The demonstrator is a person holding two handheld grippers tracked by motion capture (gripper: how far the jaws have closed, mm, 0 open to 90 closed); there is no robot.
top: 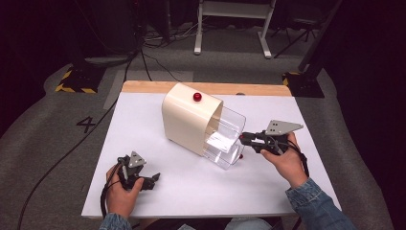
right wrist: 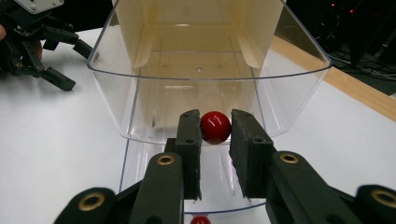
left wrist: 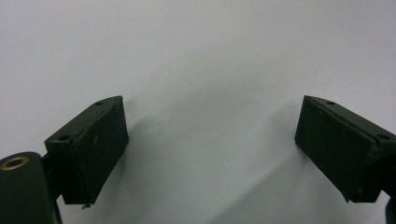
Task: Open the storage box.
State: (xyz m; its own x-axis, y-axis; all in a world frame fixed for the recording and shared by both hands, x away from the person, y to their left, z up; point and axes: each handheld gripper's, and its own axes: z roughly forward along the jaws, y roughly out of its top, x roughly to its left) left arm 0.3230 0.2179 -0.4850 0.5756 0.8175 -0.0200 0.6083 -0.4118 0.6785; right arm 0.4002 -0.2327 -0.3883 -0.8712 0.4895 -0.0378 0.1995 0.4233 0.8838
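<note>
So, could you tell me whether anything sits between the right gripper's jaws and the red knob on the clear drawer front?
Nothing visible does: the right gripper is closed on the red knob of the clear drawer, pads against both its sides.

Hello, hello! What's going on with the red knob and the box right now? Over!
Right hand-held gripper shut on red knob of clear drawer. Left hand-held gripper open, idle. Nothing blocking.

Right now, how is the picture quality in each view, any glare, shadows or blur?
High view: the table is brightly lit, the room behind dark, with glare on the clear drawer. Left gripper view: soft and slightly blurred, the open left gripper casting faint shadows. Right gripper view: sharp, a highlight on the red knob held in the right gripper, background dim.
</note>
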